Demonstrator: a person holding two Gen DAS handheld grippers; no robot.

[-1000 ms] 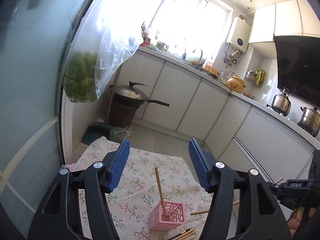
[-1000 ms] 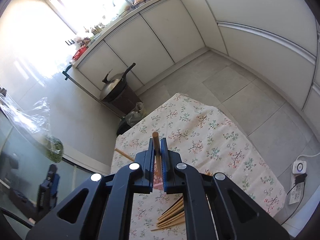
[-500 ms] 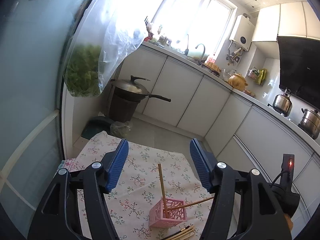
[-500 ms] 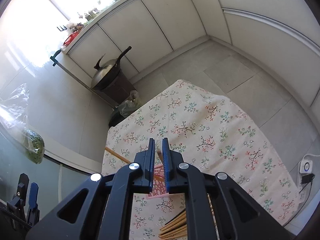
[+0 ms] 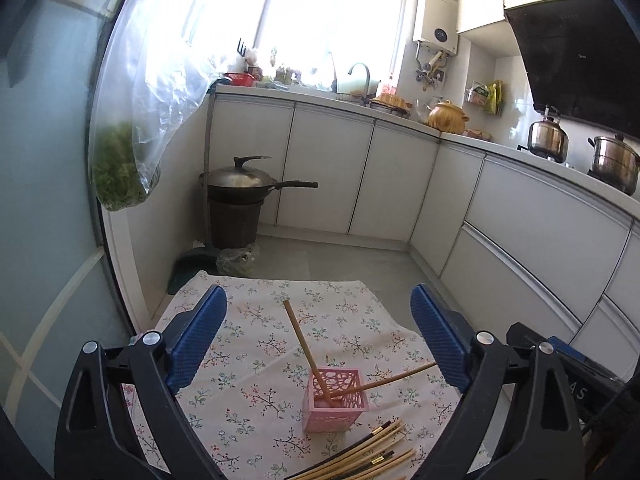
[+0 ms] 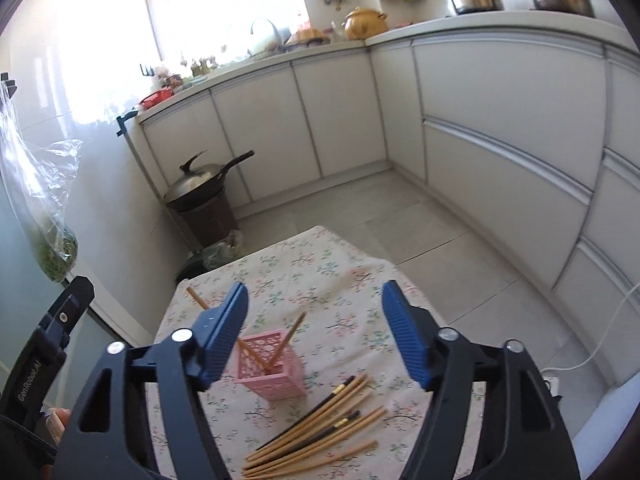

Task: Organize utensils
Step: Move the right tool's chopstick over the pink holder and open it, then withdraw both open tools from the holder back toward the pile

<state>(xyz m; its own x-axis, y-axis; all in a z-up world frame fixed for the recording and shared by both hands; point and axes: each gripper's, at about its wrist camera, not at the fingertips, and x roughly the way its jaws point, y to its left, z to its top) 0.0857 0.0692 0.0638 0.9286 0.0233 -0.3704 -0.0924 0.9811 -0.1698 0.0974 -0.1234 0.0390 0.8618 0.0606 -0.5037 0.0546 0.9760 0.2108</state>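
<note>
We see both ribbed blue grippers, left (image 5: 318,340) and right (image 6: 314,334), opening empty; two wooden chopsticks (image 6: 286,340) lean in the pink lattice holder (image 6: 276,370), lower centre.

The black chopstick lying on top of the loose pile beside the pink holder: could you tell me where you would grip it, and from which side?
Grip the black chopstick near its raised far end by the pink holder, coming from above with the jaws across its length; there it lies on top of the pile.

The chopstick pile (image 5: 360,460) is cut off by the bottom edge.
</note>
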